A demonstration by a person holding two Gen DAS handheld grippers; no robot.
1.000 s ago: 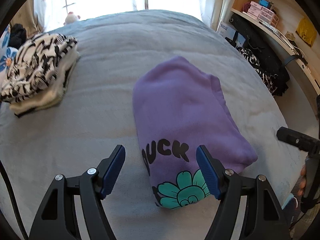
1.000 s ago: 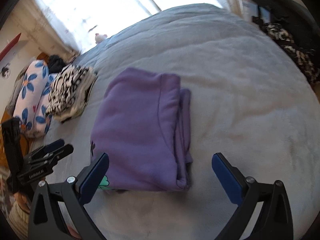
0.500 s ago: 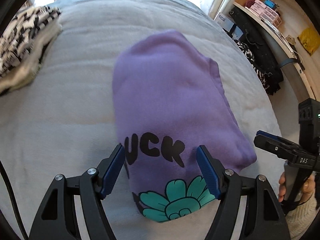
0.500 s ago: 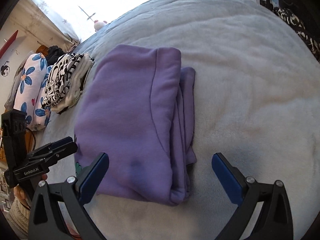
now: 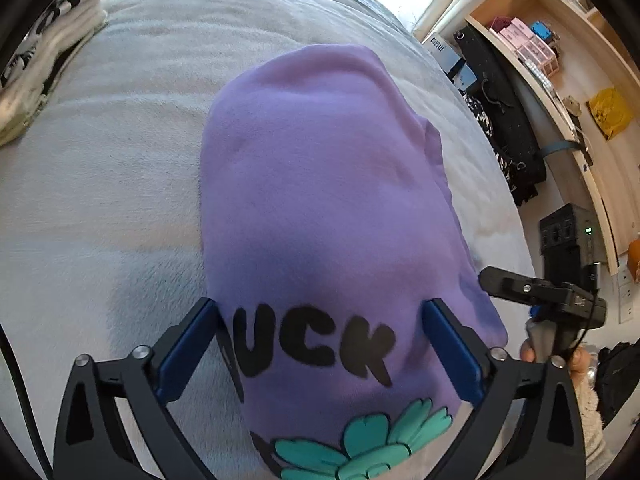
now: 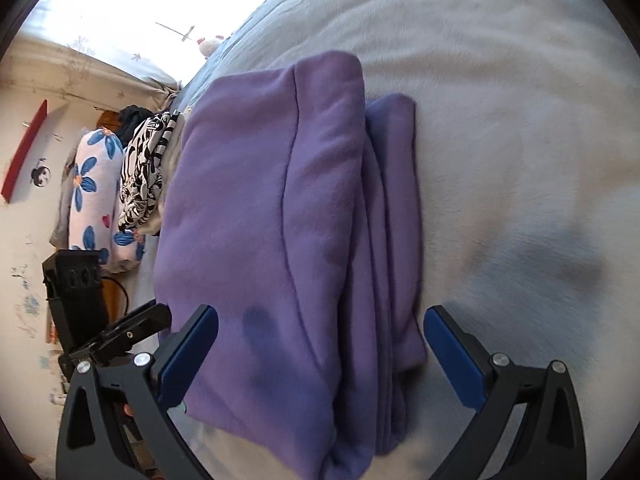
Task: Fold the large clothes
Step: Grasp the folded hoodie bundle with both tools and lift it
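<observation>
you had both claws low over the hoodie [image 5: 320, 200], which lay folded on the bed [image 5: 100, 200], long axis running near to far. left gripper [image 5: 320, 344]: jaws had just been opening, now spread wide astride the near printed end, pads not pressing. right gripper [image 6: 320, 348]: spread, straddling the stacked layers at the right edge, nothing pinched. both claws sat about equally close to the near end. judgement: next grab starts there.

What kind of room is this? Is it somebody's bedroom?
Most likely a bedroom. The purple sweatshirt lies on a big bed with a soft grey blanket, a flowered pillow sits at its edge, and a shelf with small boxes stands beside it.
</observation>
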